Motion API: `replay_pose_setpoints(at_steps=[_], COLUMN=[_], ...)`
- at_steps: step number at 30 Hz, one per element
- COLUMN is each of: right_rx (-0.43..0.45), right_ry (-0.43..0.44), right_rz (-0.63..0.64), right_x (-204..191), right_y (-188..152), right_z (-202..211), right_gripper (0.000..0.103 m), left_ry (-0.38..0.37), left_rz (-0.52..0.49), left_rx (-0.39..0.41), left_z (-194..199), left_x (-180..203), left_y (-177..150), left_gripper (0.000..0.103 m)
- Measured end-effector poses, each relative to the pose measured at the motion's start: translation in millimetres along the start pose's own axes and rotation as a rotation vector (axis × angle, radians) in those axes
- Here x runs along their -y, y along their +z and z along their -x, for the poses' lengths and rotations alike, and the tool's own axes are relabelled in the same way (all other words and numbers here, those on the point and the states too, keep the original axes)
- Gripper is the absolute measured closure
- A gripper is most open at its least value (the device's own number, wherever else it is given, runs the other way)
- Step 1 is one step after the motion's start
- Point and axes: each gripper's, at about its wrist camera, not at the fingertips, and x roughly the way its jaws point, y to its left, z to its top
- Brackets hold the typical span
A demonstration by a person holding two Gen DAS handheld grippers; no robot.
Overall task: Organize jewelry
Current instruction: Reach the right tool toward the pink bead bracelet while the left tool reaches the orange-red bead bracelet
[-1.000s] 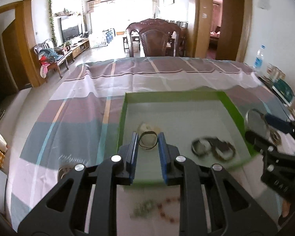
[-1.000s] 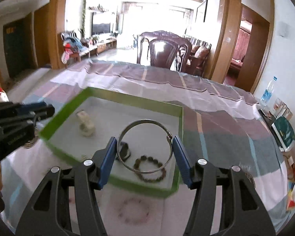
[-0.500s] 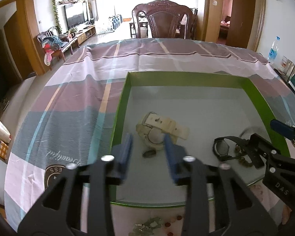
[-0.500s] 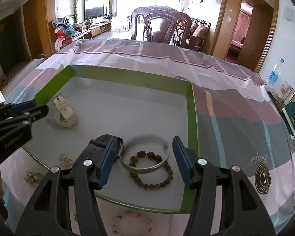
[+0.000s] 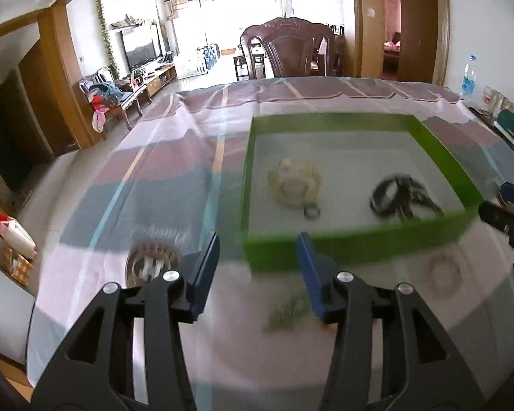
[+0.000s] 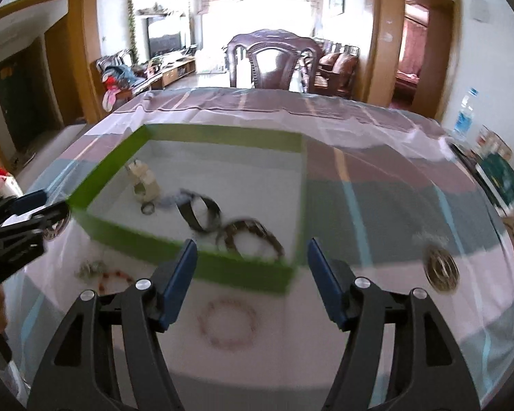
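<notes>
The left gripper [image 5: 258,250] has just been opening and now stands released, with nothing between its blue fingers [image 5: 207,267]; the right gripper [image 6: 252,257] has likewise just been opening and holds nothing, its jaws spread wide; the green tray [image 5: 342,239] sits in the centre of both views, already holding a cream watch [image 5: 294,185], a small ring [image 5: 311,213], a dark watch [image 6: 198,212] and a beaded bracelet [image 6: 250,236]; the jewelry left to sort lies outside the tray on the striped tablecloth [image 5: 154,171], along the lower part of each frame; in the right wrist view a pink bead bracelet [image 6: 228,320] lies flat directly below the gap between the jaws, nearer to that gripper than to the other, so the right hand looks best placed for it; being a closed loop, it has no long axis to line up with; a pale chain heap [image 5: 286,310] lies low in the left wrist view, just inside the right-hand blue finger, with red beads [image 6: 114,279] beside it, nearer the left gripper; a round metal piece [image 6: 440,269] sits at the right of the right wrist view; the tablecloth carries printing, too blurred to read.
</notes>
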Motion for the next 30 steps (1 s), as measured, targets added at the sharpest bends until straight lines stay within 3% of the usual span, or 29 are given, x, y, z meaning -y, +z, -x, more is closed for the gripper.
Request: replay_pose_setpoints(at_steps=[1,3,5,6,12,15,18,22,25,30], right_rx=[-0.017,-0.076,-0.149,-0.169,-0.222,-0.224,-0.222,-0.218,-0.225,-0.242], right_ry=[-0.003,0.003,0.02,0.029,0.026,0.003,0.005,0.002,0.029,0.054], right_rz=[-0.014,-0.024,-0.018,-0.017,-0.006,0.031,0.046,0.054,0.052,0.068], right_x=[4.7,7.7,5.5,4.0,-11.6,-20.5,-24.1,-28.3,-30.1,-32.5], right_y=[-9.5,-27.3,-40.3,-43.5,-48.6,-53.6,-59.0,-68.2,-79.6,-92.4], right_z=[1.0,-6.3,-21.9,-28.0,-53.6,-55.1,-49.0,-40.3,-29.7,-14.5], right_gripper=[0.039,0.057,0.073,0.073,0.073,0.072,0.068,0.056,0.053,0.05], left_ry=[-0.014,-0.032,-0.044,-0.055,-0.134,-0.108,-0.053,-0.026,-0.014,-0.074], left_rz=[0.012,0.025,0.014,0.009,0.004,-0.026,-0.079,-0.118,-0.125,-0.139], left_rx=[-0.013,-0.047,-0.099,-0.127,-0.148,-0.144,-0.139,-0.147,-0.149,-0.162], left_z=[2.2,-0.9,-13.6,-22.1,-36.8,-39.6,-41.3,-36.5,-28.6,-12.0], left_x=[-2.7,-4.9,-1.5,1.9,18.1,28.0,40.5,50.7,51.6,46.7], left_y=[-11.4,-27.9,-38.2,-40.7,-43.5,-48.5,-53.2,-61.3,-67.7,-84.6], left_gripper=[0.056,0.059,0.073,0.076,0.073,0.064,0.06,0.056,0.051,0.045])
